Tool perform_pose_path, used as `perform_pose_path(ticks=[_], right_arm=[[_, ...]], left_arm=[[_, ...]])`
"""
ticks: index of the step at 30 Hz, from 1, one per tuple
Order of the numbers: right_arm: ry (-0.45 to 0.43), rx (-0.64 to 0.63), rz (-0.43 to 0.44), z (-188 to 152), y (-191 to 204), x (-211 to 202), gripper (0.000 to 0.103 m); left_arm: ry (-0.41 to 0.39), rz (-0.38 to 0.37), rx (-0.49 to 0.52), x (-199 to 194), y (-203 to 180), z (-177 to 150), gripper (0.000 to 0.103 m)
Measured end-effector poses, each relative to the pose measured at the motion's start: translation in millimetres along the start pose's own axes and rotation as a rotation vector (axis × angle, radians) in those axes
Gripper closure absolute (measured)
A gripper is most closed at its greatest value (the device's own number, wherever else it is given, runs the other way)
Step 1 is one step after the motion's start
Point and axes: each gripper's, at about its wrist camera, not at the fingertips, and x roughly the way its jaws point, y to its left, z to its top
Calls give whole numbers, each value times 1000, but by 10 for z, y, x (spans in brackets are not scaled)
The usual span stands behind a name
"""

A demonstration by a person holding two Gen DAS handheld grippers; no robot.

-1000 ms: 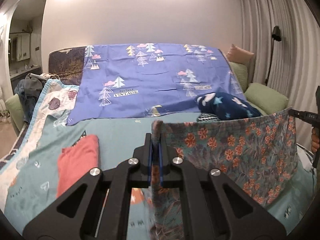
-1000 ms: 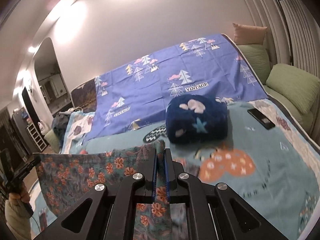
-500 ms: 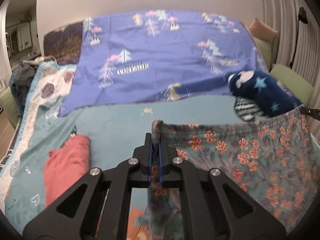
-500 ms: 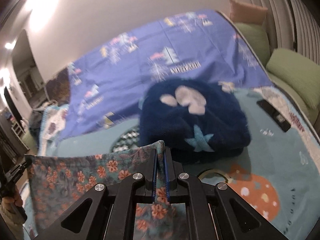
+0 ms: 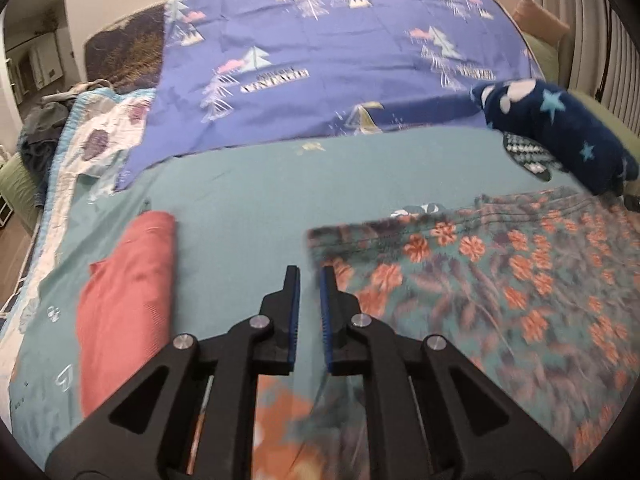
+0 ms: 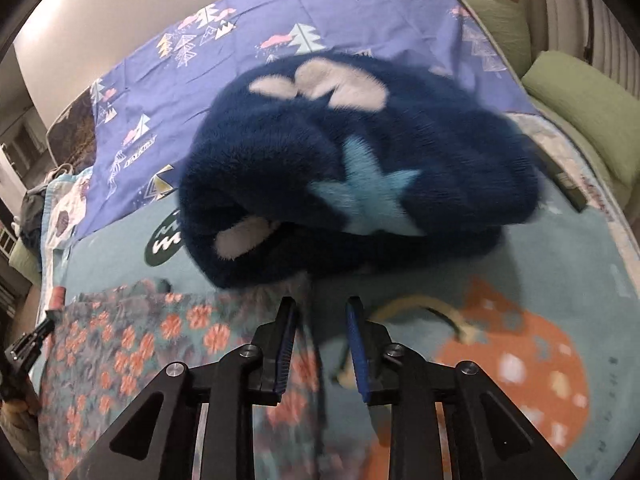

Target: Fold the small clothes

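The floral garment, teal with orange flowers, lies spread on the teal bed cover. It also shows in the right wrist view. My left gripper is open and empty at the garment's left edge. My right gripper is open and empty over the garment's right edge. The left gripper's tip shows at the far left of the right wrist view.
A folded red garment lies left of my left gripper. A fluffy navy blanket with stars sits just beyond my right gripper, also in the left wrist view. A purple tree-print sheet covers the far bed. Green cushions line the right.
Both grippers carried the stretched floral garment forward and down onto the bed, then opened and let it go. It now lies flat.
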Motion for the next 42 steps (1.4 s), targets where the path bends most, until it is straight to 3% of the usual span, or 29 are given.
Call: perform_pose_path(ticks=[2, 4, 8, 11, 14, 19, 23, 27, 29, 32, 33, 34, 35, 37, 39, 42], right_arm=[[-12, -20, 21, -184, -44, -317, 68], [-20, -35, 42, -466, -116, -650, 59], [10, -43, 57, -1079, -269, -1143, 56], [42, 0, 85, -1530, -354, -1360, 56], [72, 33, 108, -1835, -371, -1445, 56], [95, 102, 187, -2046, -298, -1444, 56], [101, 122, 251, -2114, -169, -1445, 56], [124, 141, 327, -2129, -65, -1396, 55], [122, 199, 368, -2087, -70, -1289, 45], [111, 361, 446, -1973, -165, -1045, 43], [107, 420, 458, -1942, -193, -977, 44], [98, 461, 456, -1905, -196, -922, 52], [97, 463, 430, -1863, -176, -889, 96], [111, 466, 356, -1819, -134, -846, 100], [86, 457, 346, -1795, -108, -932, 100], [12, 413, 321, -1729, -84, -1256, 101]], left_arm=[[-19, -22, -20, -303, 125, -129, 82], [-37, -57, -52, -638, 242, -342, 64], [-33, -150, -109, -1220, 414, -899, 62], [-4, -252, -152, -1474, 433, -1270, 60], [19, -298, -129, -1557, 317, -1485, 54], [66, -326, -137, -1396, 89, -1573, 54], [130, -394, -314, -1164, 116, -1655, 53], [118, -481, -448, -1203, 202, -1738, 50], [121, -504, -496, -1175, 216, -1745, 48], [122, -508, -582, -1072, 243, -1714, 49], [120, -504, -608, -1054, 263, -1712, 71], [128, -496, -642, -1006, 281, -1700, 89], [152, -507, -675, -960, 286, -1701, 89], [153, -483, -695, -1016, 263, -1691, 91], [118, -450, -650, -1189, 221, -1651, 91], [52, -460, -599, -1533, 163, -1569, 92]])
